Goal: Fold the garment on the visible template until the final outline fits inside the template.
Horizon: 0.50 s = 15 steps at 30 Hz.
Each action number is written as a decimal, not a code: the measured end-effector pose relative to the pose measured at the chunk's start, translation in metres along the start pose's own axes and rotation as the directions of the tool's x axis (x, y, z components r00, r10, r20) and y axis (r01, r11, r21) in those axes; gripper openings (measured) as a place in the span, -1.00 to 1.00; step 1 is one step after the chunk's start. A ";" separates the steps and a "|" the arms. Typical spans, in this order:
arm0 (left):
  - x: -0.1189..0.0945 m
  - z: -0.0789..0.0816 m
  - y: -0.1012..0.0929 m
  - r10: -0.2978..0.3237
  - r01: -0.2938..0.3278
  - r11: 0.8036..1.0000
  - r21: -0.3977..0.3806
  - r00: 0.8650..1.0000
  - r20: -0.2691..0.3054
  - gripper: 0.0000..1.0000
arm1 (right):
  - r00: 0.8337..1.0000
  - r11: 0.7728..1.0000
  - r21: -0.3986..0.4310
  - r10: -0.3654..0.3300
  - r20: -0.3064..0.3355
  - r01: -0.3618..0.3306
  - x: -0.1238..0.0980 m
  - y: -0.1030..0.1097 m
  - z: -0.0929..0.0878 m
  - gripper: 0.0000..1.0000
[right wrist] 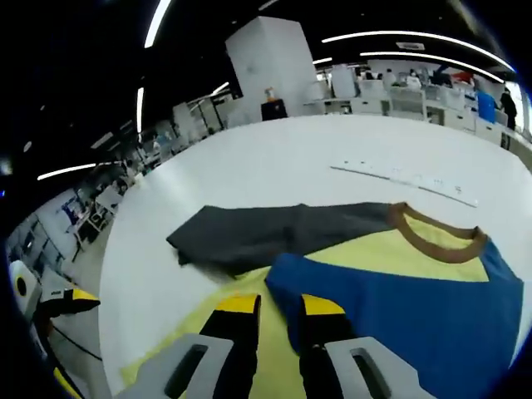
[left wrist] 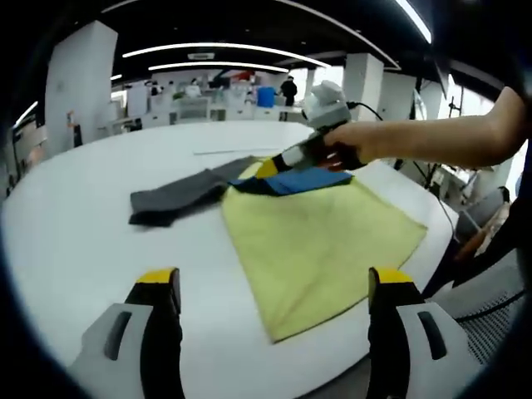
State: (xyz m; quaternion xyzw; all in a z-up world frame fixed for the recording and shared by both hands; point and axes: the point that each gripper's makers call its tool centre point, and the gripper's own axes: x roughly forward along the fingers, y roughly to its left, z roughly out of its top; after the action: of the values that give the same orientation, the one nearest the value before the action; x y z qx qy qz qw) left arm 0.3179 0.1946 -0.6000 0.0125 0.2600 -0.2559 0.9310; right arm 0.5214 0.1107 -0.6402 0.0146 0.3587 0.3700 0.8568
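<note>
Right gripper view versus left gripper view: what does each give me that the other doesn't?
Right gripper view alone: the brown collar, the blue panel's folded edge just beyond the right gripper, whose jaws stand nearly closed, and a white strip lying on the table farther off.

Left gripper view alone: the left gripper with its jaws wide apart, short of the garment, and the person's hand on the right gripper.

Both: the yellow body, the grey sleeve and the white table.

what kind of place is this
Probably a large open-plan office or lab: a big white table holding the garment, long ceiling light strips, white pillars, and rows of desks behind.
</note>
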 end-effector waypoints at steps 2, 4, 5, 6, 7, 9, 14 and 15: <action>0.000 0.001 0.000 0.000 0.000 1.000 0.000 1.000 0.003 0.81 | 1.000 1.000 -0.003 0.002 -0.015 -0.002 0.003 0.001 -0.004 -0.74; 0.000 0.000 0.000 0.001 -0.001 1.000 0.001 1.000 0.001 0.80 | 1.000 1.000 -0.013 0.019 -0.025 -0.019 0.005 0.006 -0.008 -0.79; -0.001 0.000 0.001 0.001 -0.001 1.000 0.002 1.000 -0.001 0.81 | 0.999 0.999 -0.013 0.032 -0.033 -0.033 0.006 0.011 -0.011 -0.82; -0.001 -0.001 0.001 0.001 -0.001 1.000 0.002 1.000 -0.003 0.81 | 0.998 0.999 -0.021 0.043 -0.040 -0.044 0.008 0.015 -0.013 -0.83; -0.001 -0.001 0.001 0.001 -0.001 1.000 0.002 1.000 -0.005 0.80 | 0.998 0.999 -0.021 0.048 -0.042 -0.048 0.007 0.019 -0.016 -0.83; -0.001 -0.002 0.002 0.002 -0.002 1.000 0.002 1.000 -0.009 0.80 | 0.996 0.997 -0.024 0.065 -0.060 -0.067 0.010 0.026 -0.022 -0.82; -0.001 -0.002 0.003 0.008 -0.008 1.000 -0.003 1.000 -0.008 0.80 | 0.995 0.997 -0.039 0.066 -0.072 -0.069 0.014 0.031 -0.029 -0.79; -0.001 -0.002 0.003 0.008 -0.008 1.000 -0.005 1.000 -0.008 0.80 | 0.995 0.997 -0.043 0.065 -0.076 -0.068 0.013 0.030 -0.029 -0.79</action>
State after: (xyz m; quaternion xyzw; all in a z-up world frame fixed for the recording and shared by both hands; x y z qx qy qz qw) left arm 0.3175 0.1979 -0.6014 0.0124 0.2642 -0.2513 0.9311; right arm 0.4903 0.1343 -0.6612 -0.0066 0.3813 0.4068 0.8301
